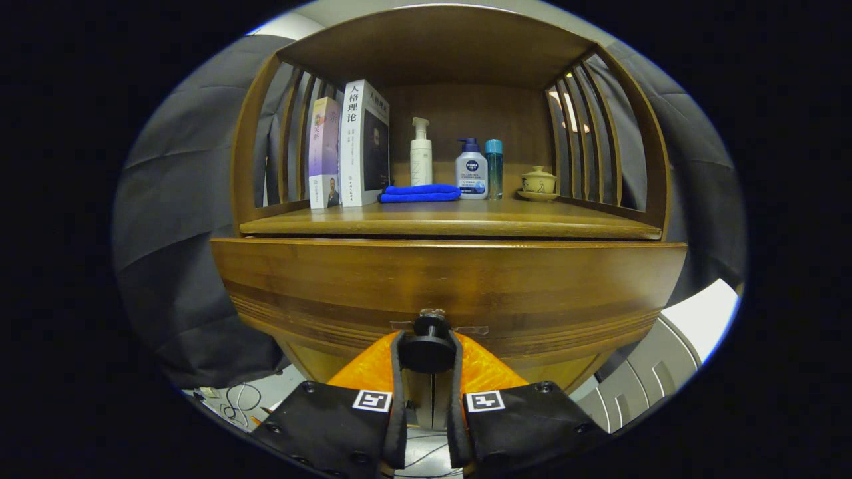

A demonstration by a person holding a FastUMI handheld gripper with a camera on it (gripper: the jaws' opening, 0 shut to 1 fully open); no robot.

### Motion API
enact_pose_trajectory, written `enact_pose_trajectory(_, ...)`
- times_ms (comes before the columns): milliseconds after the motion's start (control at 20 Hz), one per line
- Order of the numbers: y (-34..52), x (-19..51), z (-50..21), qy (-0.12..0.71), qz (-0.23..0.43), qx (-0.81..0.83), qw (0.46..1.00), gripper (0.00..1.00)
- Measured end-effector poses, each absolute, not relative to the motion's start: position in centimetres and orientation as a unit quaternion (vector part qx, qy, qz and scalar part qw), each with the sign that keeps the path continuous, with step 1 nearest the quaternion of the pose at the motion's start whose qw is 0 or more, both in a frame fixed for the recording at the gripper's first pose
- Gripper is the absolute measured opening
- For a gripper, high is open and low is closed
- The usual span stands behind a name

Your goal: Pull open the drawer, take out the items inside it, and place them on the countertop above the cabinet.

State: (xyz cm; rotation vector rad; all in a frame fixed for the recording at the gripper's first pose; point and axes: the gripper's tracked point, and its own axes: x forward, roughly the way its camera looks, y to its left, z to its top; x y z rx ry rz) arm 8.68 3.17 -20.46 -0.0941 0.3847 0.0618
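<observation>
Gripper (426, 346) clenched on drawer knob (426, 347), one finger pressing each side. Knob sat low on centre of drawer front (446, 279); front stood proud of countertop (459, 223) edge, drawer looked part-open, interior hidden. On countertop above knob: folded blue cloth (419, 193), pump bottle (421, 153) behind it. Right of cloth: white lotion bottle (472, 170), teal bottle (494, 167), lidded cup on saucer (538, 182). Left of cloth: two upright books (349, 150).
</observation>
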Motion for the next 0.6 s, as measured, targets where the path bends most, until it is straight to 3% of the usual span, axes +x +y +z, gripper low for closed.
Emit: enact_pose_trajectory(600,3.3,1.7,-20.0,0.191,0.05,-0.056,0.979,0.27)
